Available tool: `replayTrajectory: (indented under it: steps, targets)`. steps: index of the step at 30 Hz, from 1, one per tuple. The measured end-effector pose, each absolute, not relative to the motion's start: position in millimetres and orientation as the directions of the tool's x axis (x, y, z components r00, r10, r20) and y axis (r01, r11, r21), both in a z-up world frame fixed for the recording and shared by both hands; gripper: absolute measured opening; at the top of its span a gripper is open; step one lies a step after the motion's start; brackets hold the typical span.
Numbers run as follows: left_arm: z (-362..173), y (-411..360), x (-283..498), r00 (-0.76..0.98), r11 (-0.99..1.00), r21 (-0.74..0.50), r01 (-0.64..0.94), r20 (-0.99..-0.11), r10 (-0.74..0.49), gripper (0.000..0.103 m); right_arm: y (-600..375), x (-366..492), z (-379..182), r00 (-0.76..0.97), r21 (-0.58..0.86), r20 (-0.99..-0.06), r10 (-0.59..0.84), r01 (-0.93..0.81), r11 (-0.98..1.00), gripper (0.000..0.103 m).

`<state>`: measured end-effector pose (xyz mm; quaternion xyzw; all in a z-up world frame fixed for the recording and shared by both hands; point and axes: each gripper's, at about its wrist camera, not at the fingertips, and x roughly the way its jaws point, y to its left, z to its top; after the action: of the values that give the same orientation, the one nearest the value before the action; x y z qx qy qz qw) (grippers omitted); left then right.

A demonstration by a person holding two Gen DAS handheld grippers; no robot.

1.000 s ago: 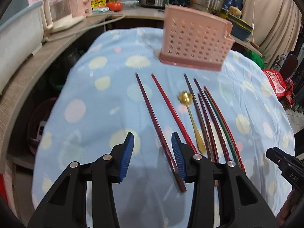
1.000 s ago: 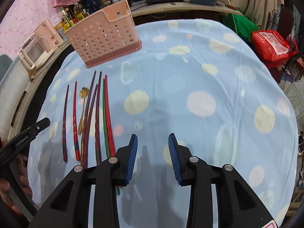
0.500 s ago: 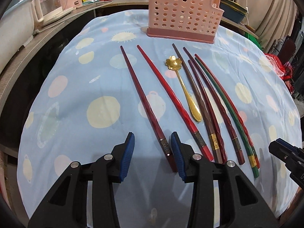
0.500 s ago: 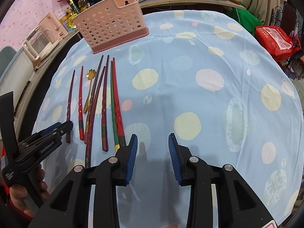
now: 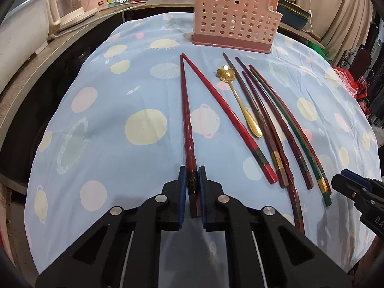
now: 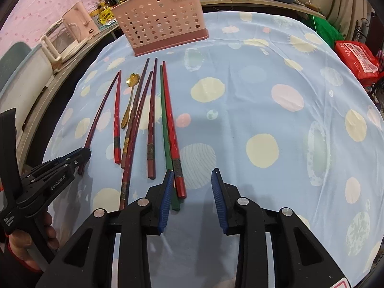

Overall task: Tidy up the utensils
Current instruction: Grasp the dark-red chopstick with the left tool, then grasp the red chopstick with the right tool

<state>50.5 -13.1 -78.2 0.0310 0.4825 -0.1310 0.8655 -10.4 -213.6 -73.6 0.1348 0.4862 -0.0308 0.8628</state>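
Note:
Several red, brown and green chopsticks and a gold flower spoon [image 5: 240,103] lie in a row on the blue dotted tablecloth. My left gripper [image 5: 192,177] is shut on the thick end of the leftmost dark red chopstick [image 5: 186,110], whose tip points toward the pink perforated utensil holder [image 5: 235,16]. In the right wrist view my right gripper [image 6: 192,192] is open and empty, its left finger beside the ends of the green chopstick [image 6: 165,129] and the rightmost red chopstick [image 6: 171,129]. The left gripper [image 6: 81,156] and the holder [image 6: 163,19] show there too.
A counter with a kettle [image 5: 74,2], bottles and pots runs behind the table. A red bag [image 6: 355,57] sits off the table's right side. The tablecloth [image 6: 276,120] stretches wide to the right of the chopsticks.
My left gripper has closed on the leftmost dark red chopstick, which has swung so its tip meets the neighbouring red one. My right gripper has moved left to the ends of the green and red chopsticks.

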Motion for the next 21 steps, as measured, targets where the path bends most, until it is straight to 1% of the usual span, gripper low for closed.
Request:
replayTrajectory:
  steps: [6, 13, 19, 20, 21]
  targets:
    - [-78.8, -12.5, 50.8, 0.495, 0.964, -0.083, 0.253, -0.845, -0.202, 0.01, -208.4, -2.1, -80.1, 0.514, 0.187, -0.855, 0.076, 0.168, 0.968, 0.023]
    - [-79.0, -12.8, 51.4, 0.493, 0.965, -0.085, 0.25, -0.846, -0.203, 0.009, -213.5, 0.9, -85.1, 0.509, 0.172, -0.859, 0.058, 0.178, 0.969, 0.021]
    - [-79.3, -12.9, 51.3, 0.494, 0.964, -0.084, 0.25, -0.845, -0.202, 0.009, -205.8, 3.9, -85.4, 0.514, 0.14, -0.857, 0.041, 0.154, 0.978, 0.021]
    - [-79.4, -12.9, 51.3, 0.494, 0.964, -0.085, 0.25, -0.846, -0.203, 0.009, -205.8, 4.4, -85.5, 0.516, 0.136, -0.856, 0.038, 0.153, 0.979, 0.019]
    - [-79.4, -13.0, 51.7, 0.493, 0.964, -0.086, 0.251, -0.846, -0.204, 0.009, -205.9, 4.6, -85.5, 0.517, 0.132, -0.855, 0.034, 0.154, 0.979, 0.015]
